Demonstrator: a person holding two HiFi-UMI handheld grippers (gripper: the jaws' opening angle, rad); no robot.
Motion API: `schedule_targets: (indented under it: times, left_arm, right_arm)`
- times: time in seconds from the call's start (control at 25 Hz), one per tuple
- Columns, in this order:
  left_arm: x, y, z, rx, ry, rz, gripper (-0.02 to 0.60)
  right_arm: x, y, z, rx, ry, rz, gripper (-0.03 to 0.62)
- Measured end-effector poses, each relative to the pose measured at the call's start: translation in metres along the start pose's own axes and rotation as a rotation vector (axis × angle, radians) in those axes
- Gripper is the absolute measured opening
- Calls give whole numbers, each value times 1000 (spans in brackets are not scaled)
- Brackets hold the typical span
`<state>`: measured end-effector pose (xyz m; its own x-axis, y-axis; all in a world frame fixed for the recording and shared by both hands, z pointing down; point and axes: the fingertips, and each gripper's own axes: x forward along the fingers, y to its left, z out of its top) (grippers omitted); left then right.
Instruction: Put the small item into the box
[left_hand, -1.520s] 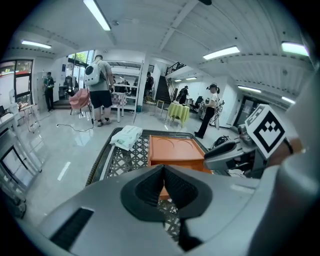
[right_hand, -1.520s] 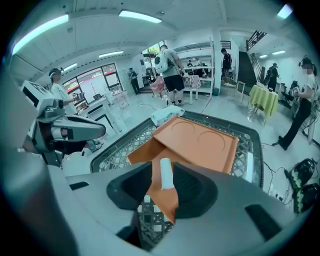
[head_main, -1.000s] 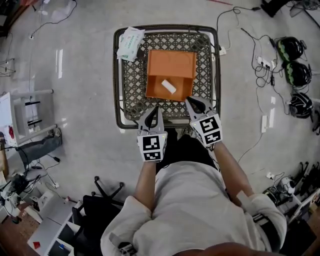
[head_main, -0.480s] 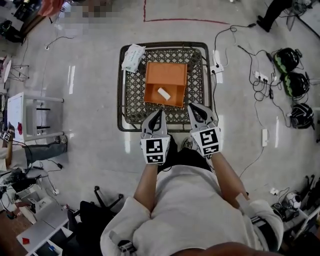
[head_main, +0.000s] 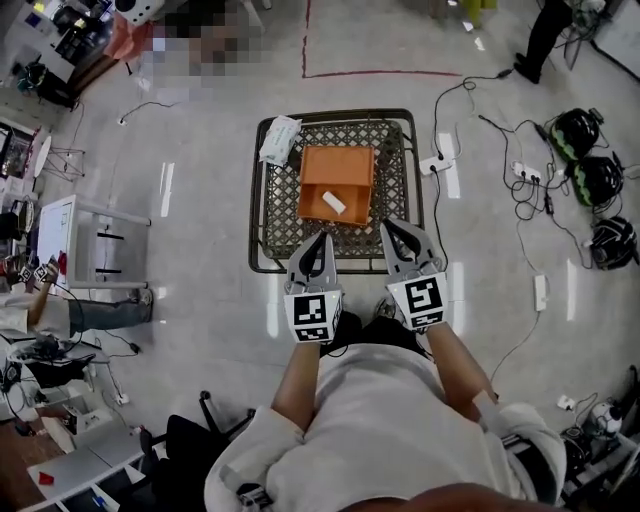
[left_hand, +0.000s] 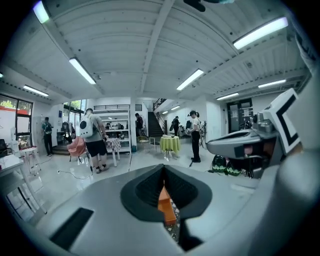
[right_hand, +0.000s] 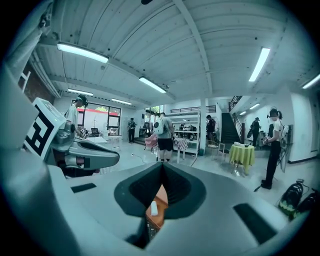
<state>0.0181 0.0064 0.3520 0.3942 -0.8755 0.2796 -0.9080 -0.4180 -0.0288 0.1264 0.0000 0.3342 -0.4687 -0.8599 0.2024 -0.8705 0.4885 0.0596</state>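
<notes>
An orange box (head_main: 337, 170) stands on a dark lattice table (head_main: 262, 200), and the small white item (head_main: 334, 203) lies inside it near its front wall. My left gripper (head_main: 319, 240) and right gripper (head_main: 389, 228) hover side by side over the table's near edge, just short of the box. Both are shut with nothing in them. In the left gripper view the jaws (left_hand: 163, 167) meet, and a strip of the box (left_hand: 166, 207) shows below them. The right gripper view shows closed jaws (right_hand: 162, 166) with the item (right_hand: 154, 208) in the box (right_hand: 161, 197) beneath.
A white packet (head_main: 279, 139) lies on the table's far left corner. Cables, a power strip (head_main: 434, 163) and helmets (head_main: 590, 180) lie on the floor at right. A white rack (head_main: 90, 240) stands at left. People stand far off in the hall.
The head view has pulled back, so the table and box look smaller and farther. Both grippers have drawn slightly away from the box's front. The white item stays in the box.
</notes>
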Motion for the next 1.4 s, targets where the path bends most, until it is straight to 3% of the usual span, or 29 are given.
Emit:
schedule_targets:
  times: [0.36,0.56,1.08,1.4]
  left_arm:
    - [-36,-4,50,37,-132,-45,9]
    - [-56,9,79,43,-212,-72,9]
    - [-61,23,74,-17,-226,-131,9]
    - [-57,20,86,-7,-247,-138,9]
  right_arm:
    - [-37,10,62,-92,-136,-72,3]
    - [-43,19,92,-45,-210,-131,3]
    - [-46,36,99,-54,-218,-203,3]
    - [-47,24,106,-64,-225,-223,3]
